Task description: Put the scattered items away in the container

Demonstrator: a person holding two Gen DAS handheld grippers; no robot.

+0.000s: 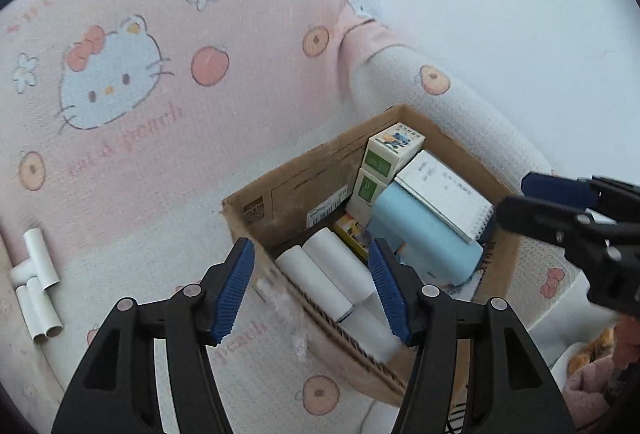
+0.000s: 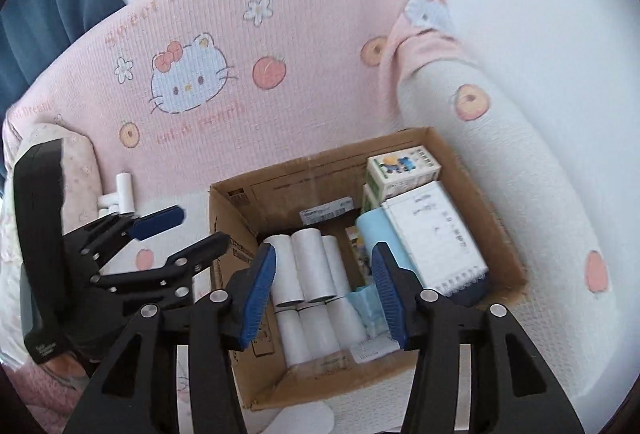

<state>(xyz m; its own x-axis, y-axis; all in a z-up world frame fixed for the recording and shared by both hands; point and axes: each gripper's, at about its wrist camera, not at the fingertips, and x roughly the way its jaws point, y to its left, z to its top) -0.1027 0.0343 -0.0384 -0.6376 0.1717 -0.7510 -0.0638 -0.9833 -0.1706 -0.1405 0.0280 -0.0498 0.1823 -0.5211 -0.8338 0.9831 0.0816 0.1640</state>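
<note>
A cardboard box (image 1: 280, 189) (image 2: 236, 205) stands on a pink cartoon-cat sofa cover. It holds several white tubes (image 1: 324, 274) (image 2: 308, 270), a light blue roll (image 1: 424, 230) (image 2: 376, 230), a spiral notepad (image 1: 444, 193) (image 2: 436, 234) and small green-and-white cartons (image 1: 392, 149) (image 2: 404, 169). My left gripper (image 1: 312, 290) is open and empty over the box's near left edge. My right gripper (image 2: 324, 294) is open and empty above the tubes. White pipe pieces (image 1: 36, 282) (image 2: 120, 193) lie on the sofa, left of the box.
The sofa's white armrest (image 1: 472, 113) (image 2: 520, 173) runs behind and right of the box. Each gripper shows in the other's view: the right gripper (image 1: 560, 201), the left gripper (image 2: 168, 234). A pale cushion (image 2: 76, 169) lies at the left. Pink fluffy fabric (image 1: 592, 386) lies at lower right.
</note>
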